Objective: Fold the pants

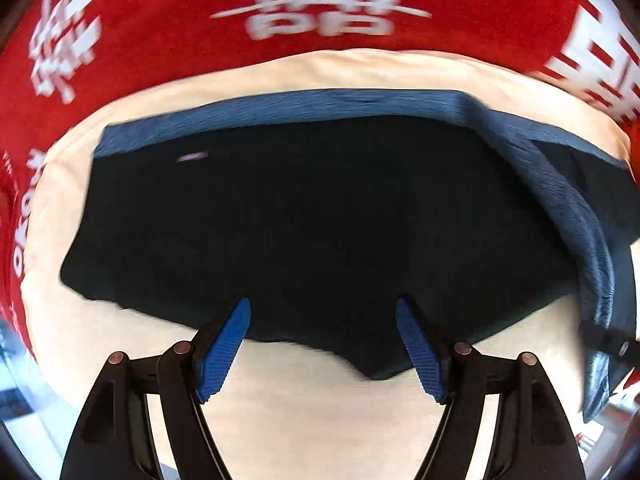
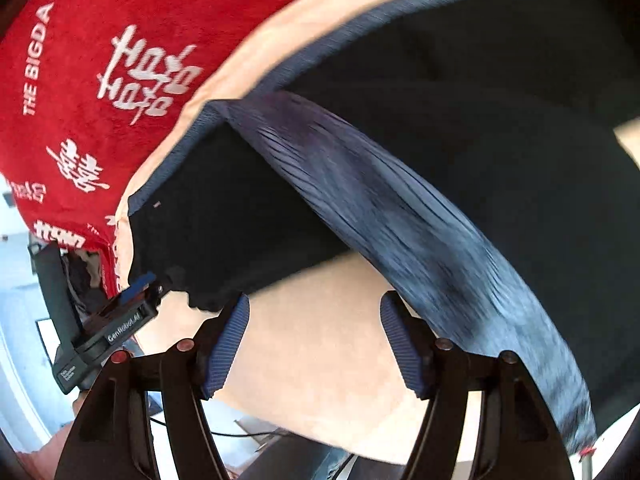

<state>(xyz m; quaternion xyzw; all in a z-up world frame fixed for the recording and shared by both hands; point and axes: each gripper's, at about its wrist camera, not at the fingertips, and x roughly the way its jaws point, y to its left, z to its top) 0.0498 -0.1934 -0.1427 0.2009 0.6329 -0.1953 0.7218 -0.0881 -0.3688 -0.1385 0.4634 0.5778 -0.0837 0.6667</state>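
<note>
Dark navy pants (image 1: 304,224) with a ribbed blue waistband (image 1: 280,110) lie on a pale peach table top (image 1: 320,408). My left gripper (image 1: 322,308) is open, its blue pads over the pants' near edge, holding nothing. In the right wrist view the pants (image 2: 500,128) show a waistband strip (image 2: 400,220) folded over and running diagonally. My right gripper (image 2: 314,304) is open and empty over bare table just below that strip. The left gripper (image 2: 136,292) shows at the left of the right wrist view, by the pants' corner.
A red cloth with white characters (image 1: 160,20) covers the surface beyond the peach top, and it shows at upper left in the right wrist view (image 2: 100,80). The table's edge and floor with cables (image 2: 248,432) lie below.
</note>
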